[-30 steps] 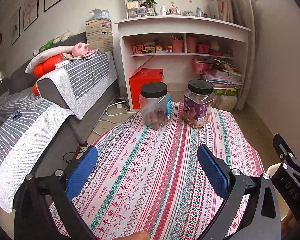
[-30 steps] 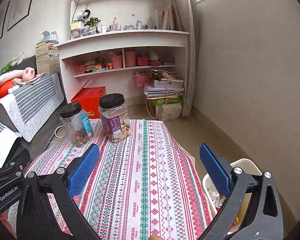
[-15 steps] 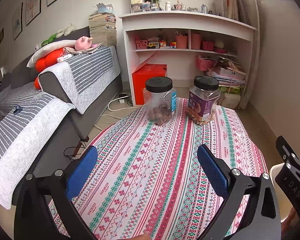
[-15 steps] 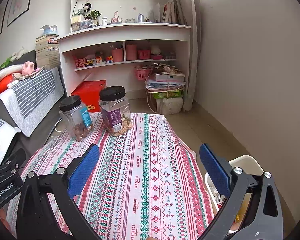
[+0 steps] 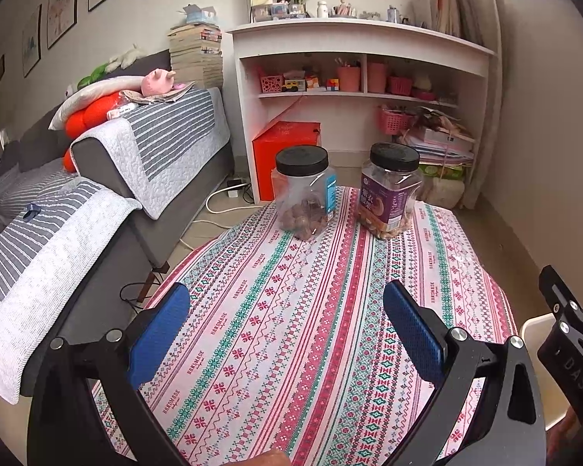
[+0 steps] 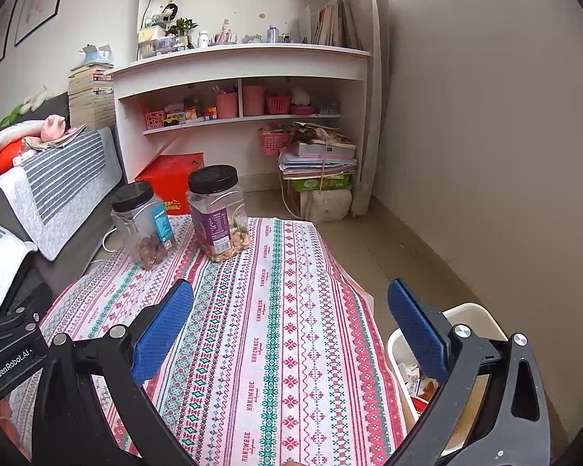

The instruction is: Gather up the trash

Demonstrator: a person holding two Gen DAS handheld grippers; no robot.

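Observation:
My left gripper (image 5: 287, 303) is open and empty above the patterned tablecloth (image 5: 291, 330). My right gripper (image 6: 291, 299) is open and empty above the same cloth (image 6: 276, 330). A white trash bin (image 6: 474, 314) stands on the floor by the table's right edge, with wrappers inside; its rim shows in the left wrist view (image 5: 532, 322). No loose trash shows on the cloth. The right gripper's body shows at the right edge of the left wrist view, the left gripper's body at the left edge of the right wrist view.
Two black-lidded clear jars stand at the table's far end: a blue-labelled one (image 5: 305, 194) (image 6: 144, 225) and a purple-labelled one (image 5: 390, 190) (image 6: 219, 211). A grey sofa (image 5: 97, 178) lies left, a white shelf unit (image 5: 361, 77) and red box (image 5: 285, 155) behind.
Both views have tilted down a little and drawn slightly back; the jars sit lower in the frames. Both grippers stay open and empty.

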